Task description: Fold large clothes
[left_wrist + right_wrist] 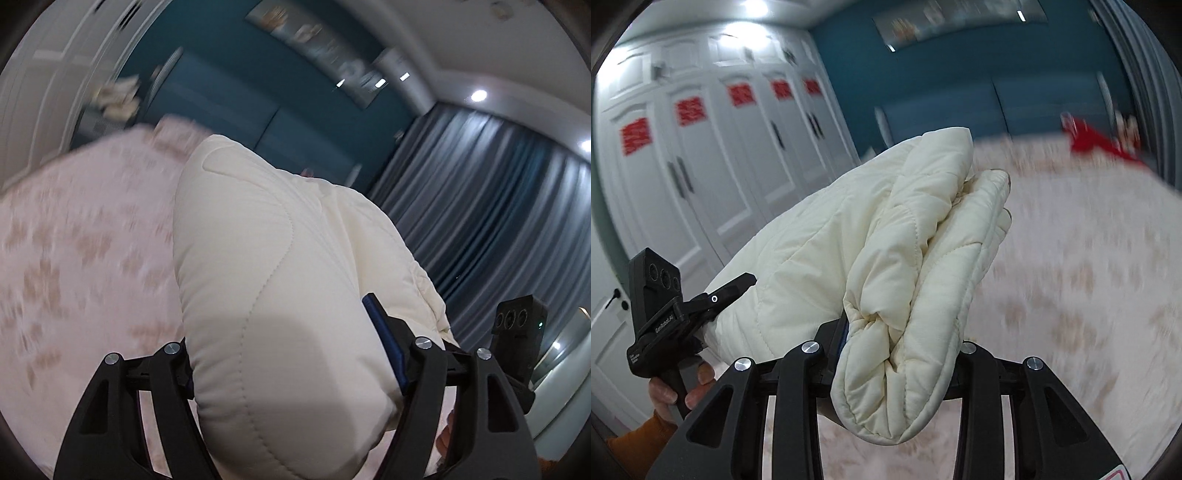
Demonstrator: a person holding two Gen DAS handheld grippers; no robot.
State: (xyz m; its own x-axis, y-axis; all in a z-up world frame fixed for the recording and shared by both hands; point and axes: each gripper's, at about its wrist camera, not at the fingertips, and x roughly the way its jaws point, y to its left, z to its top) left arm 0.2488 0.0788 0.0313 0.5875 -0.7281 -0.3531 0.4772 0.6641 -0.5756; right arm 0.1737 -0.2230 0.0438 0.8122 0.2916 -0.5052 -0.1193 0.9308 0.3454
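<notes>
Closest in the left wrist view, the left gripper (295,354) has its jaws clenched around a thick fold of the cream quilted coat (280,266), which bulges up between the fingers toward twelve o'clock and fills the middle of the view. In the right wrist view the right gripper (897,354) is likewise grasping a bunched, doubled-over edge of the same coat (905,258), the padding squeezed between its fingers and drooping below them at six o'clock. The coat hangs between the two grippers, lifted off the bed (1071,277), whose pale patterned cover spreads beneath and beyond, blurred. At eight o'clock in the right wrist view a hand (683,387) with an orange sleeve (639,439) holds the left gripper's handle, and the other gripper's camera block shows at four o'clock in the left wrist view. Farther off stand white wardrobe doors (701,155) with red paper squares at ten o'clock, a teal wall (960,62) at twelve, a red cloth (1097,142) on the far bed edge at two, and grey curtains (498,206).
</notes>
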